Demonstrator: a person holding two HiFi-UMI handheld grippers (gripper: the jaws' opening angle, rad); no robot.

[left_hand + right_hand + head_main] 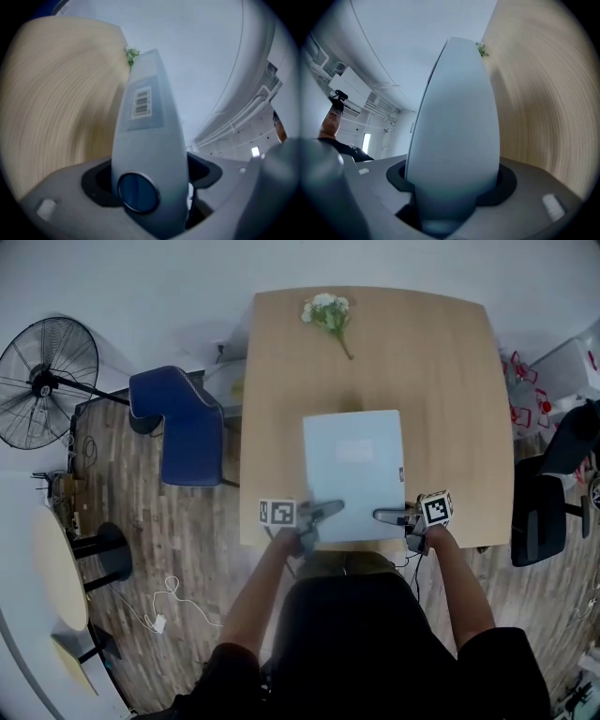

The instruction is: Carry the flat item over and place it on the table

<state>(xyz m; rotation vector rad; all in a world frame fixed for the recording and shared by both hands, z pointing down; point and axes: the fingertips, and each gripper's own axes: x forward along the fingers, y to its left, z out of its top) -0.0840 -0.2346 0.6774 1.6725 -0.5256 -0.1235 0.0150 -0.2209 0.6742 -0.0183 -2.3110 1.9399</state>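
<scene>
Folder: a flat pale blue folder (353, 470) sits over the near half of the table (450, 381), near the middle.
Left gripper: the left gripper (328, 512) grasps the folder's near left corner, and the folder fills the slot between its jaws.
Right gripper: the right gripper (389, 516) is clamped on the near right corner in the same way.
Hard to see: I cannot tell if the folder touches the wood or hangs just above it. In both gripper views the wood is a blur.
Hidden: the person's arms (267, 587) and body cover the near edge of the table.
On the folder: 1 sticker with stripes (142, 102) and 1 round hole (137, 192) show on its thin side.
Open room: bare wood lies left, right and past the folder.
Flowers: the flowers (328, 315) lie at the far edge, well apart from the folder.
Beside the table: a blue chair (183, 427) and a fan (42, 381) stand on the left, a black chair (539, 512) on the right.
</scene>
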